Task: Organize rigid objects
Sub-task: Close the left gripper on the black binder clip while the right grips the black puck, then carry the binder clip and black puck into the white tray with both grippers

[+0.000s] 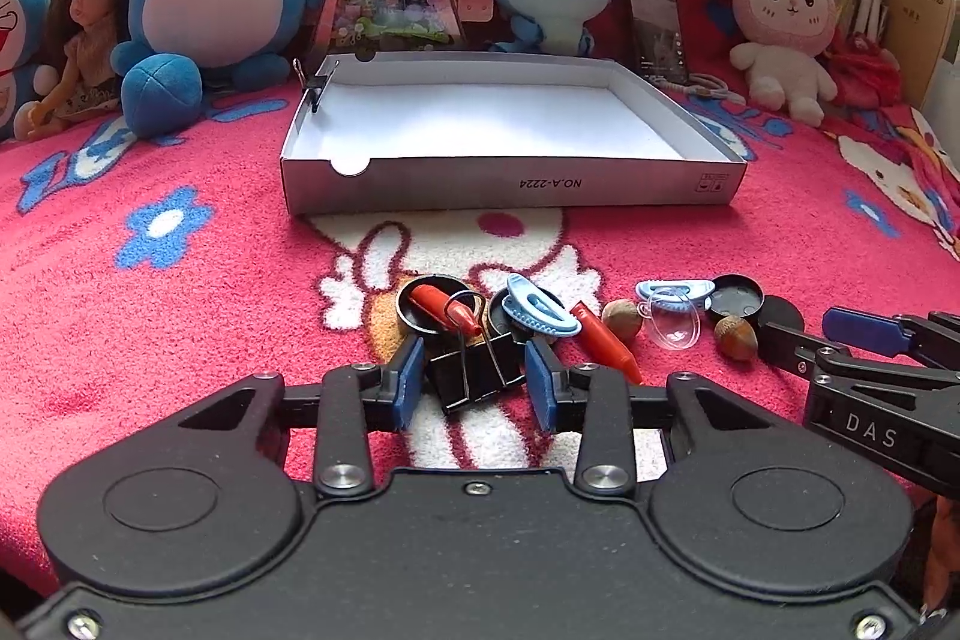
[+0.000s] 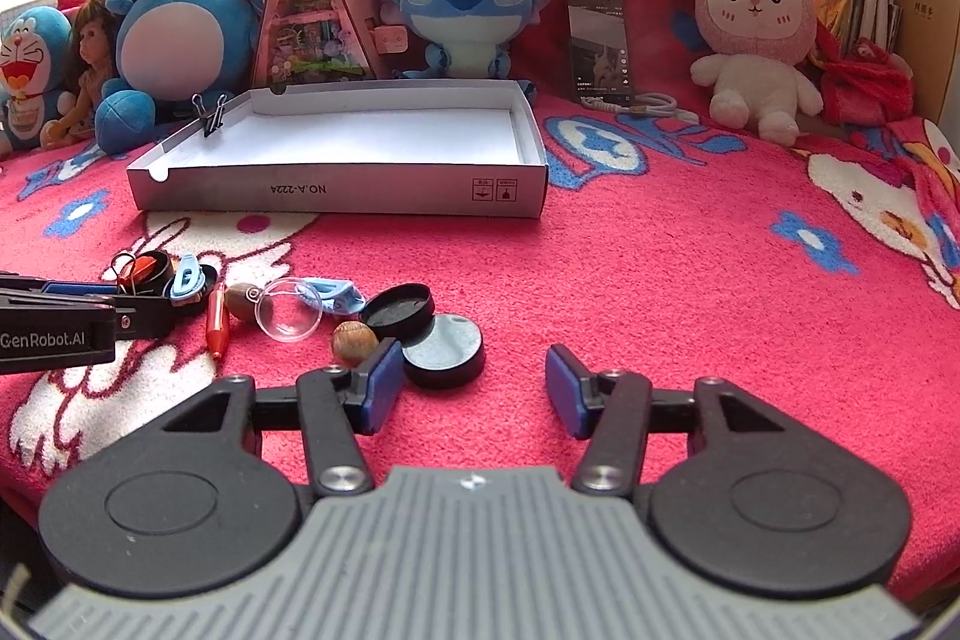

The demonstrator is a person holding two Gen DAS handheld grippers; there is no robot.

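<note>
The box (image 1: 510,187) is bare inside, with one binder clip (image 1: 315,91) on its rim. The left gripper (image 1: 477,382) pinches a black clip (image 1: 474,370); the right gripper (image 2: 474,388) is spread, holding nothing.

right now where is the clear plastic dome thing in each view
Left wrist view: the clear dome lies right of centre on the blanket, between two acorns and just below a light blue clip.
Right wrist view: the clear dome sits left of centre, overlapping that same light blue clip.
Shared landmark: the white box marked NO.A-2224 lies beyond it in both.
</note>
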